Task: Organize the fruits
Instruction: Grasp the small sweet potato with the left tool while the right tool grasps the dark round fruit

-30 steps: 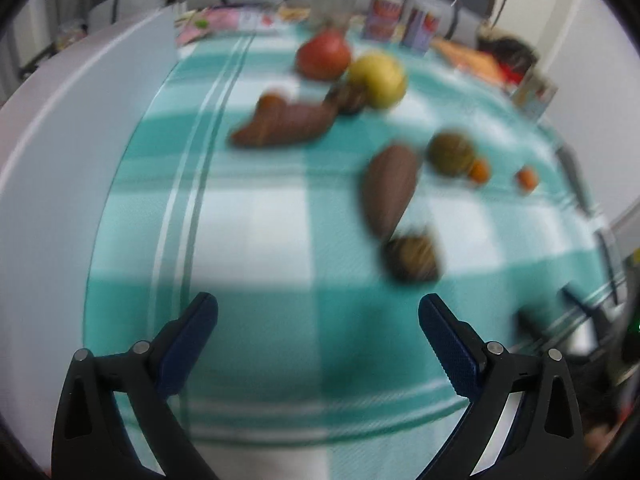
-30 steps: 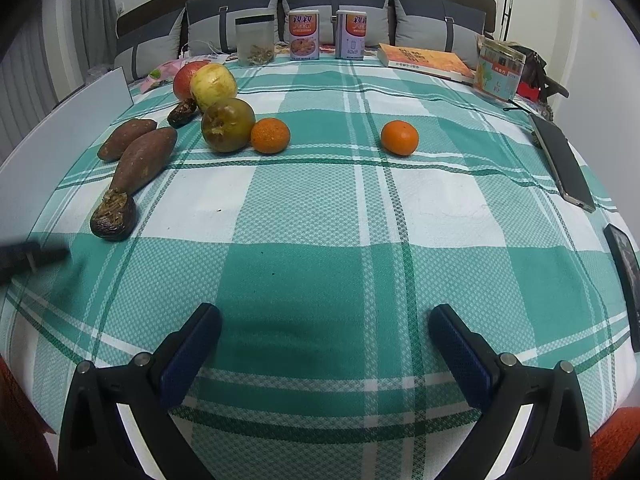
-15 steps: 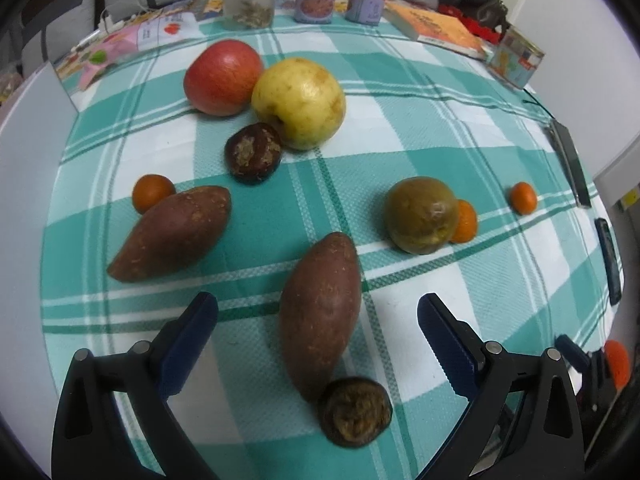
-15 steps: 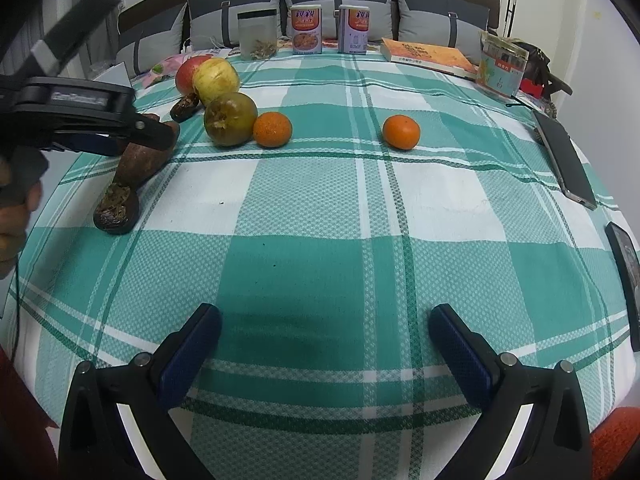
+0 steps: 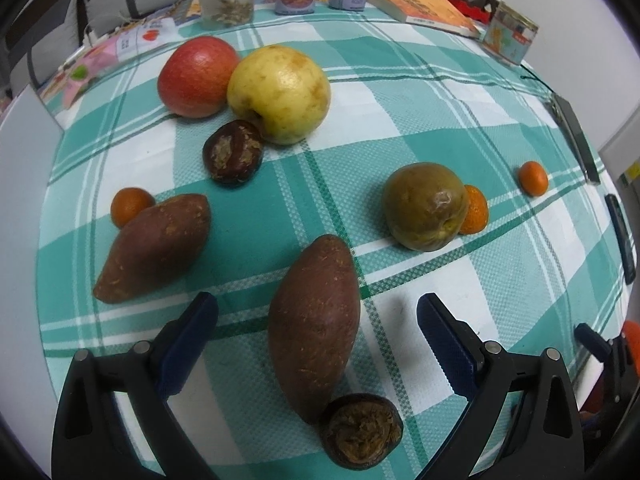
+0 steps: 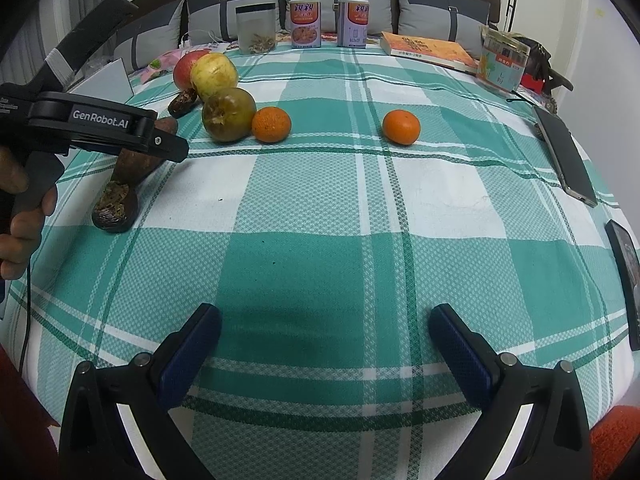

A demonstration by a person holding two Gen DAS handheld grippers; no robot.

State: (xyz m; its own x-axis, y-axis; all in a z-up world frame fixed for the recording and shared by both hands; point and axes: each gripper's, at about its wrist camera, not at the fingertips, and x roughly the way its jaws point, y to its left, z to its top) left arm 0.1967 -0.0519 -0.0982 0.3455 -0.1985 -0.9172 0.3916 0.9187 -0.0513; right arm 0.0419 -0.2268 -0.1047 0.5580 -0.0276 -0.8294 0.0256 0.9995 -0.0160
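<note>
My left gripper (image 5: 318,312) is open, hovering over a sweet potato (image 5: 316,328) that lies between its fingers, with a dark passion fruit (image 5: 360,430) at the near end. A second sweet potato (image 5: 156,248) lies left, a small orange (image 5: 130,205) behind it. Farther off sit a red apple (image 5: 196,76), a yellow apple (image 5: 280,94), another dark passion fruit (image 5: 233,153), a brown-green fruit (image 5: 425,206) and two oranges (image 5: 475,210), (image 5: 533,178). My right gripper (image 6: 324,326) is open above bare cloth, far from the lone orange (image 6: 401,127).
A green-checked cloth (image 6: 320,208) covers the surface. At the back stand a jar (image 6: 256,28), two cans (image 6: 306,23), a book (image 6: 430,50) and a carton (image 6: 502,64). Phones (image 6: 566,156) lie along the right edge. A hand (image 6: 20,216) holds the left gripper.
My left gripper swung from the left edge over the fruit group and came down closer, bringing the near sweet potato between its fingers. The right gripper has stayed put.
</note>
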